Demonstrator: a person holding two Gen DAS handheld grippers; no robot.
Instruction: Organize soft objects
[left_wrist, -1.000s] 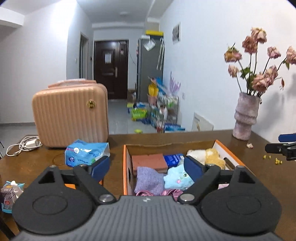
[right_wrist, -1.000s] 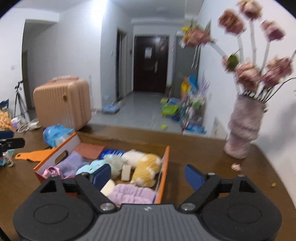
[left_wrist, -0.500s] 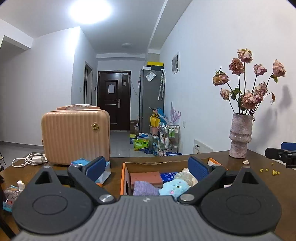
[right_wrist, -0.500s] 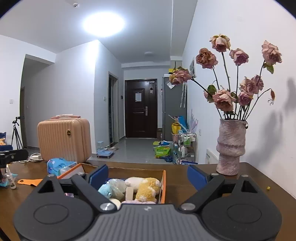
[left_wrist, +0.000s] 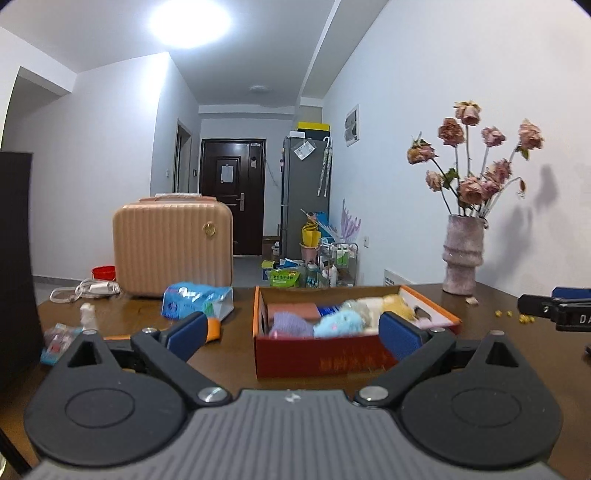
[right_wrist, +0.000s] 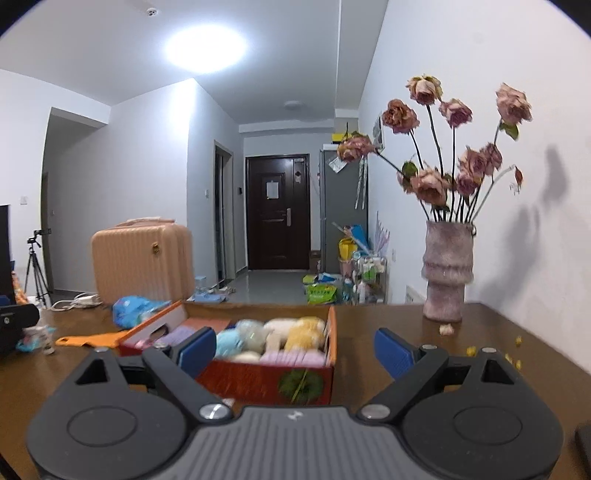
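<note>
1. I read the soft things as already gathered: the blue plush, the cream and yellow plush toys (right_wrist: 295, 330) and the lilac knitted cloths (right_wrist: 293, 357) all sit inside the red-and-orange cardboard box (left_wrist: 317, 360) in the middle of the brown wooden desk (left_wrist: 229, 363).
2. My left hand-held gripper (left_wrist: 293, 334) has just been spreading its jaws; they stand wide, with nothing between the blue pads. The box lies beyond them, apart from the tips.
3. My right hand-held gripper (right_wrist: 295, 349) has also been widening and is empty. From its view the box sits near and to the left, with the left pad in front of the box's near corner; I cannot tell if it touches.
4. I judge this as a pause or close-out between picks, with both tools low over the near edge of the desk.
5. Outside the box I see a blue plastic tissue pack (left_wrist: 197, 301) left of it, in front of a peach ribbed suitcase (left_wrist: 171, 245), and an orange flat lid (right_wrist: 92, 339).
6. If the tissue pack counts as soft, my next move calls for a reach far-left with the left tool, staying clear of the pink ribbed vase of dried roses (right_wrist: 447, 275) on the far right.
</note>
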